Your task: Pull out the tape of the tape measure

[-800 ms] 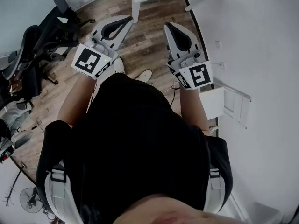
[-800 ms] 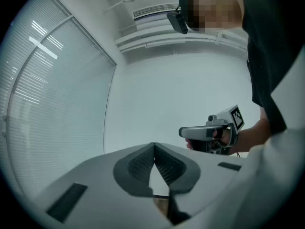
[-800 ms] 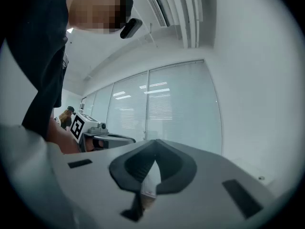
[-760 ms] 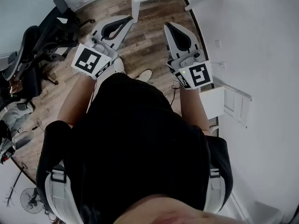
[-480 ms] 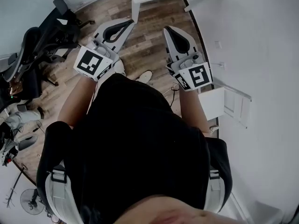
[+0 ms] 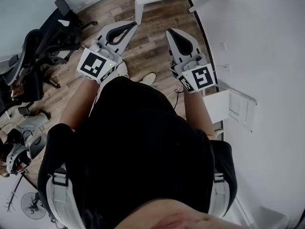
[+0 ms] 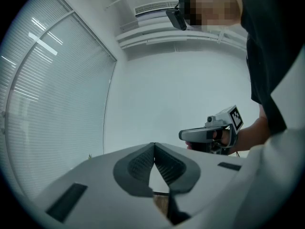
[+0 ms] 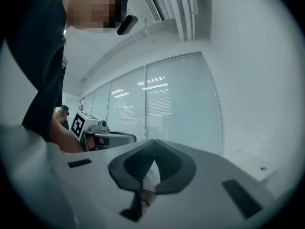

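Observation:
No tape measure shows in any view. In the head view both grippers are held level in front of the person's black-clad body, above a wooden floor (image 6: 152,37). My left gripper (image 6: 128,26) is shut with nothing between its jaws; its pads meet at a point in its own view (image 7: 154,144). My right gripper (image 6: 170,31) is also shut and empty, its pads touching (image 8: 153,142). Each gripper appears in the other's view, the right gripper (image 7: 182,135) to the right and the left gripper (image 8: 134,138) to the left, about a forearm's width apart.
Dark office chairs (image 6: 38,46) stand at the left. A white table leg (image 6: 138,11) is ahead. A white wall and a leaning white panel (image 6: 233,106) run along the right. Light shoes (image 6: 147,77) show on the floor. Windows with blinds (image 8: 181,104) are ahead.
The left gripper has drifted slightly forward and right in the head view. The right gripper has barely moved. Gear at the lower left edge has shifted into view.

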The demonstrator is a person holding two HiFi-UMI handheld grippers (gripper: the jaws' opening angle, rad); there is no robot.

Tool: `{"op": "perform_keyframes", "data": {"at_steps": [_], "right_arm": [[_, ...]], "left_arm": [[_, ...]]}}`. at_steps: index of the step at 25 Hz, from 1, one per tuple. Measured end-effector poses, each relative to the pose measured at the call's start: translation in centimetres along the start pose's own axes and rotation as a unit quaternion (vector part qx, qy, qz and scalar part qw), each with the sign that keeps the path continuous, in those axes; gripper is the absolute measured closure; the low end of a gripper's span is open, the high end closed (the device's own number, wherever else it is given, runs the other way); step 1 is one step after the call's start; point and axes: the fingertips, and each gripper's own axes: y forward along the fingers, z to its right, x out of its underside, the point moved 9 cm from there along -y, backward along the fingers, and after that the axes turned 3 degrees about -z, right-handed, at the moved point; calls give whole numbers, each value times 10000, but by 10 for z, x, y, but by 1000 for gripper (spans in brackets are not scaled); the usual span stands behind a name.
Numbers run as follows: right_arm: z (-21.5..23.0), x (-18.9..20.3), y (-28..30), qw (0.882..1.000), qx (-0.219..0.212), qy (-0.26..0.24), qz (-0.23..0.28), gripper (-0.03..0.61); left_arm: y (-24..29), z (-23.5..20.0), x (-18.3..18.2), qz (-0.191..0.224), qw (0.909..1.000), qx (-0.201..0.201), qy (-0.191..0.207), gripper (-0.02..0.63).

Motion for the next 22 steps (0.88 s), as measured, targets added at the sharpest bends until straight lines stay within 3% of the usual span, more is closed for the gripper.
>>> {"op": "perform_keyframes", "data": {"at_steps": [9,13,14,18,22], "right_arm": [[11,0,1,9999,88,-5,-72,565],[18,1,0,9999,105,25,-131,430],[19,1,-1,9999,82,24,-111,402],[19,-3,-5,10000,-59,-41,23,337],[25,-5,-9,9999,-90,-72,31,258]], "left_arm": [[6,-10,2,13,10000,65,-38,595],[9,-13,1,67,9999,120,-41,559],[10,-13,0,83,9998,155,-48,534],[15,-10,-3,110,9996,267,-44,325],[19,-9,-4,111,9991,390,-100,233]]}}
